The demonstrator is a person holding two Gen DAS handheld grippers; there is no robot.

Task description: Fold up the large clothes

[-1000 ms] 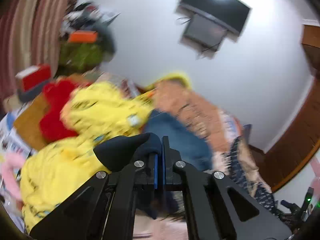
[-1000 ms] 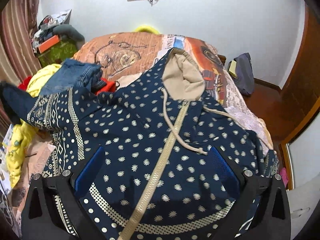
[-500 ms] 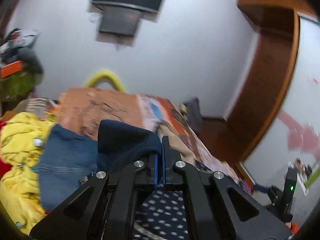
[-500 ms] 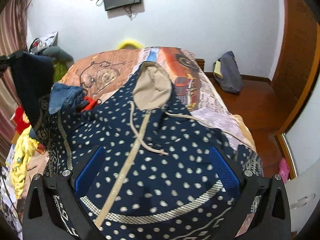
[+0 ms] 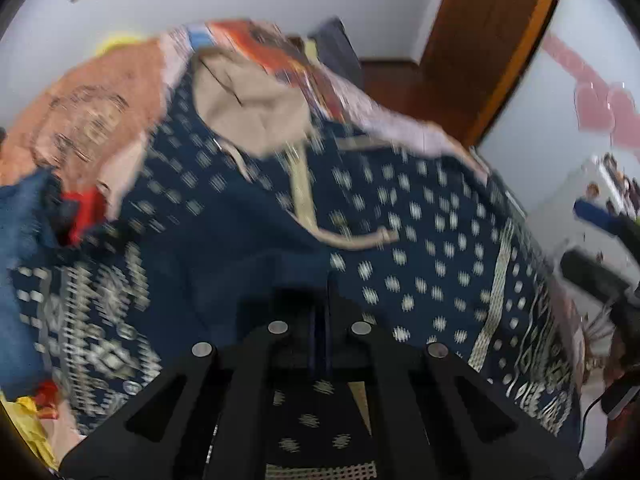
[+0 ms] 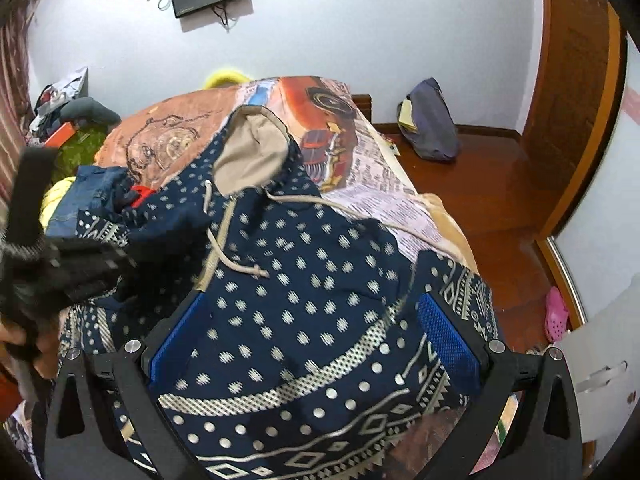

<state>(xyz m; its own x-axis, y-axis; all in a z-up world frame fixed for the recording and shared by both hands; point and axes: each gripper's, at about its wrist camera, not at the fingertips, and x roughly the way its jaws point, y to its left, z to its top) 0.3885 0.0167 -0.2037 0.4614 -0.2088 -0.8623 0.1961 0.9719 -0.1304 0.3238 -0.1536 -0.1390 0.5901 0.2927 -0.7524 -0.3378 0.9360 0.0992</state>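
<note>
A navy hoodie point(image 6: 304, 280) with pale dots and a beige-lined hood point(image 6: 248, 152) lies face up on the bed, zipper and drawstrings showing. My left gripper point(image 5: 320, 300) is shut on the hoodie's dark sleeve point(image 5: 248, 248) and holds it over the chest point(image 5: 420, 240), below the hood point(image 5: 248, 112); this view is blurred. In the right wrist view the left gripper point(image 6: 120, 264) shows at the left edge, with the sleeve point(image 6: 160, 232) draped inward. My right gripper point(image 6: 312, 300) hovers open over the patterned hem, its blue pads point(image 6: 448, 336) wide apart and nothing between them.
Folded jeans point(image 6: 96, 188), a red item and a yellow garment point(image 6: 56, 200) lie at the bed's left side on the printed bedcover point(image 6: 168, 140). To the right are a wooden floor with a dark bag point(image 6: 432, 124), a pink shoe point(image 6: 556, 316) and a wooden door frame.
The left gripper swung from the clothes pile at the left across to above the hoodie's front, tilting downward with the sleeve still in it. The right gripper drifted a little and stayed open.
</note>
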